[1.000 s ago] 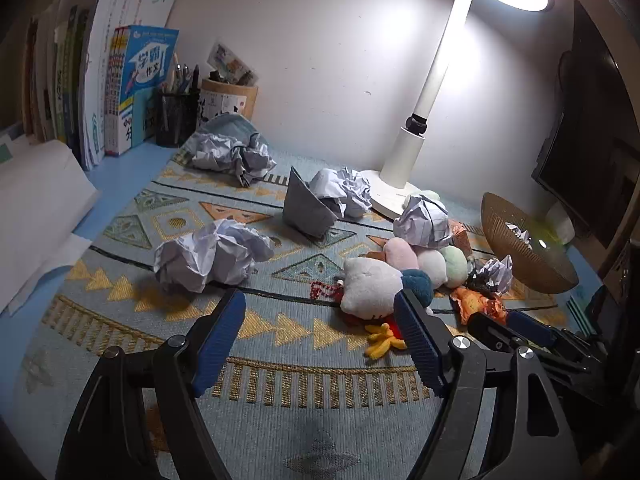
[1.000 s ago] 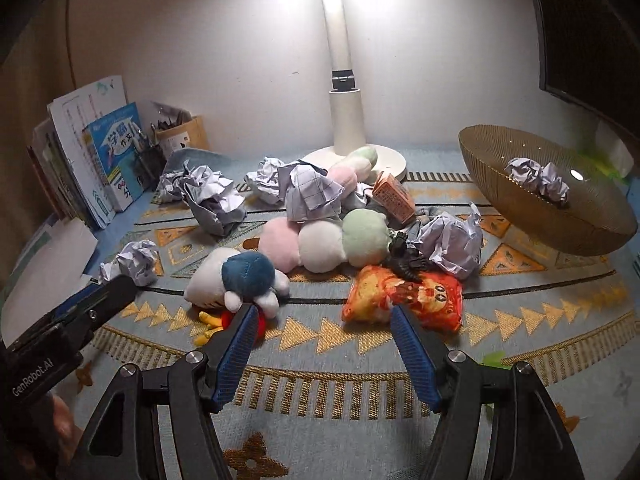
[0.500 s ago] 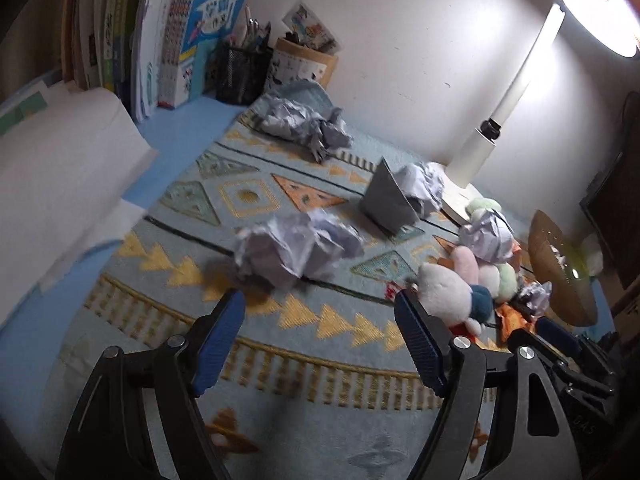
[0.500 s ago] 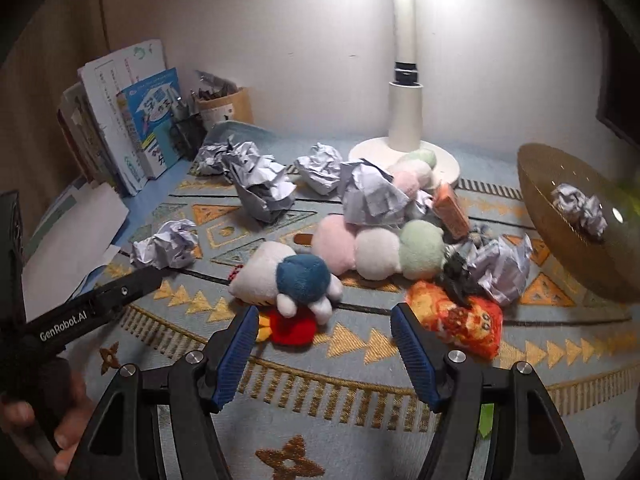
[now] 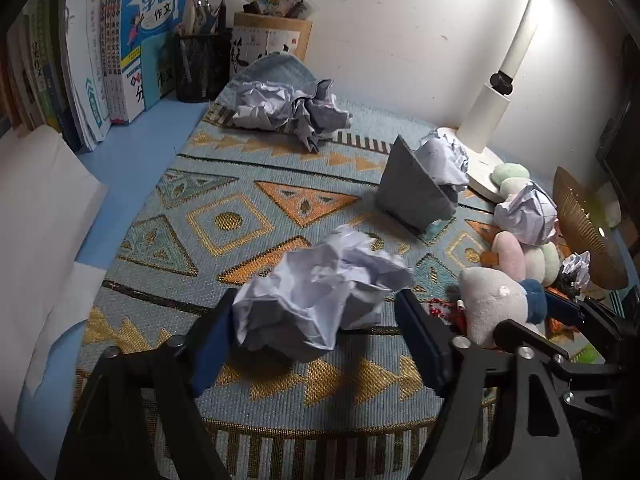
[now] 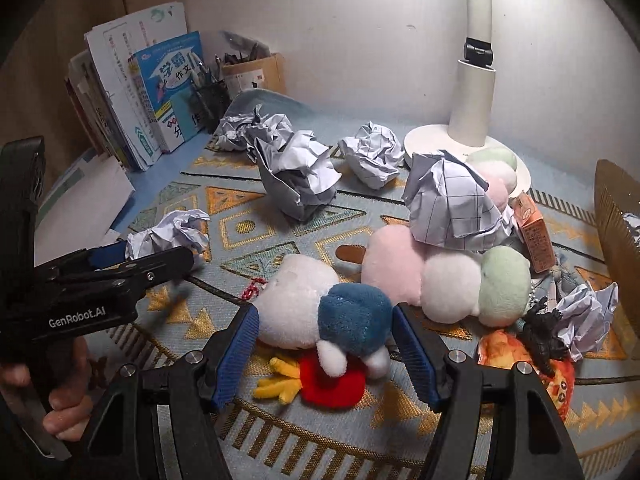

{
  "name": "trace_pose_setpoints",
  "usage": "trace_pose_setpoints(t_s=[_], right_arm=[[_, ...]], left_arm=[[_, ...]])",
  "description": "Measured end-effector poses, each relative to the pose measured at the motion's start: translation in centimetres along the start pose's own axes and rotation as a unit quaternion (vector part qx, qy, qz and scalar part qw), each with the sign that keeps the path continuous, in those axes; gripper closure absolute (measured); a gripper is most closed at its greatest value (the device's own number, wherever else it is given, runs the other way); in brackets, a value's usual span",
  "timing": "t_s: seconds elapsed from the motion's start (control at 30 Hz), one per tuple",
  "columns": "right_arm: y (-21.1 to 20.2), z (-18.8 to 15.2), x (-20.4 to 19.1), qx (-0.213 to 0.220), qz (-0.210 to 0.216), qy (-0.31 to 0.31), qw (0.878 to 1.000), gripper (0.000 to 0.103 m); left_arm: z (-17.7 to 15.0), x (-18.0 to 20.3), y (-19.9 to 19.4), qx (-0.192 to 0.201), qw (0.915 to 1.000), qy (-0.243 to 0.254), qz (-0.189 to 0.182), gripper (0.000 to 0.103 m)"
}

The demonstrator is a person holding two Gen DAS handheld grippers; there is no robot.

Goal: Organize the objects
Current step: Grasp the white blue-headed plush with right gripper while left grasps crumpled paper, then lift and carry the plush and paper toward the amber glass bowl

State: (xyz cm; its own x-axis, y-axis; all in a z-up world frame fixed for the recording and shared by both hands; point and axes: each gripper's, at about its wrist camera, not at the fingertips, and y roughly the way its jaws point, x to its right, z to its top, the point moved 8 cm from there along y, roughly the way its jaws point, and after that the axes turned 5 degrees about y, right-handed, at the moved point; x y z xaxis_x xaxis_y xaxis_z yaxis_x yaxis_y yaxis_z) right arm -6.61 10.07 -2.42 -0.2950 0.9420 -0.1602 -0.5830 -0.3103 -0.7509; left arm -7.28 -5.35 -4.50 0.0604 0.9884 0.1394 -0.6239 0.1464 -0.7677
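Left gripper (image 5: 316, 336) fingers closing around crumpled paper (image 5: 320, 300), contact unclear; right gripper (image 6: 324, 344) fingers spread, straddling half-hidden plush (image 6: 320, 312).

Both grippers are black frames with blue ribbed pads and silver screws at the finger joints: left gripper (image 5: 316, 340), right gripper (image 6: 324, 344). The left one's side reads "GenRobot.AI" in white.

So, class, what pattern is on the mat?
Mat: orange-and-gold triangles and diamonds on light blue; left wrist view.
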Motion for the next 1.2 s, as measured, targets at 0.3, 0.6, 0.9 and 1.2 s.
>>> trace_pose_setpoints(t_s=[0.3, 0.6, 0.9, 1.2], right_arm=[[-2.6, 0.8, -0.1, 0.063, -0.003, 0.007, 0.998, 0.044], [-8.6, -1.2, 3.6, 0.082, -0.083, 0.111, 0.987, 0.043], [-6.9, -5.9, 6.1, 0.009, -0.085, 0.179, 0.980, 0.044], [-7.0, -6.9, 4.8, -0.006, -0.057, 0.153, 0.987, 0.033]], left_arm=[[0.6, 1.3, -2.4, 0.059, 0.9979, 0.025, -0.011, 0.051], [1.3, 6.6, -7.5, 0.131, 0.9898, 0.056, -0.010, 0.051], [-0.6, 11.3, -5.8, 0.140, 0.9835, 0.105, -0.045, 0.051], [-0.7, 10.9, -5.4, 0.127, 0.9851, 0.079, -0.084, 0.050]])
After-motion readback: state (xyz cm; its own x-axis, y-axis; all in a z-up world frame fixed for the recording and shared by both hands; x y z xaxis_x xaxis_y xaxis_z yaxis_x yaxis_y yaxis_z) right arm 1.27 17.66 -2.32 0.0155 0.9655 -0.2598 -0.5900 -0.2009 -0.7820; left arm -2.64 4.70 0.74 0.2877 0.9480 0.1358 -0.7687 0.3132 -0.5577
